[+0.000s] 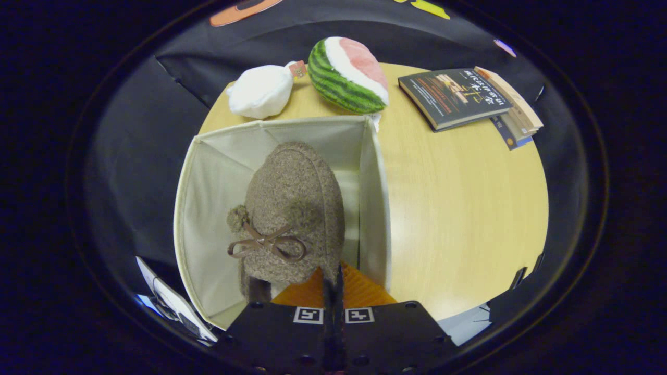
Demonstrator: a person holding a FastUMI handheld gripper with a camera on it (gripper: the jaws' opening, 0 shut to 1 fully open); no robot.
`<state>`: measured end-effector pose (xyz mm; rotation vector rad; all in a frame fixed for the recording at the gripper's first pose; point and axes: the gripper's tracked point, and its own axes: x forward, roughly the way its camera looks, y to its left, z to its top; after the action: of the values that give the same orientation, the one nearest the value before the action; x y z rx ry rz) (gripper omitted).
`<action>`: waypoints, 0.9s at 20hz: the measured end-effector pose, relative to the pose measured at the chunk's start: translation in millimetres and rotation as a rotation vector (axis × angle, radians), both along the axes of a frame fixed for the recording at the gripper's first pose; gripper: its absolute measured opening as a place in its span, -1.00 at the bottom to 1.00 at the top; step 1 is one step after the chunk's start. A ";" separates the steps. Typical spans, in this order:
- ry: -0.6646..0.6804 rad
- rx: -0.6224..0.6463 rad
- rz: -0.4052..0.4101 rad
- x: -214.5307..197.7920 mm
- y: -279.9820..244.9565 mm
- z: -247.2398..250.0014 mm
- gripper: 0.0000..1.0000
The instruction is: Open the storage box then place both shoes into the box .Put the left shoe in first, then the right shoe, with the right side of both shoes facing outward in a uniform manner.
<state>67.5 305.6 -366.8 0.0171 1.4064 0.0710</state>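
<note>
- Shoe [294,213], a fuzzy brown slipper with a thin ribbon bow and a pompom, sits inside the open cream fabric storage box [208,208] on the round wooden table [464,208].
- Gripper [333,278] points down over the box, fingers pressed together at the slipper's heel edge; whether they pinch it is unclear.
- Beyond the box lie a plush watermelon slice [346,75], a white pouch [260,91] and stacked books [469,99].

Book cover [454,95]: you can see pale printed characters, too small and skewed to read
Tag on white pouch [298,69]: you'll find its print too small to read
Gripper [333,284] markers: two square coded patterns, no letters
</note>
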 end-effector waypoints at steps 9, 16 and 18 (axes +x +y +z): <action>0.001 -0.211 -0.046 8.6 -11.6 -19.8 -0.97; -0.015 -0.149 -0.052 8.7 -3.2 -15.0 -0.74; -0.019 -0.083 -0.039 4.1 7.6 -10.3 -0.54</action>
<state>71.6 313.3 -377.2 -0.0246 1.3882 -0.0195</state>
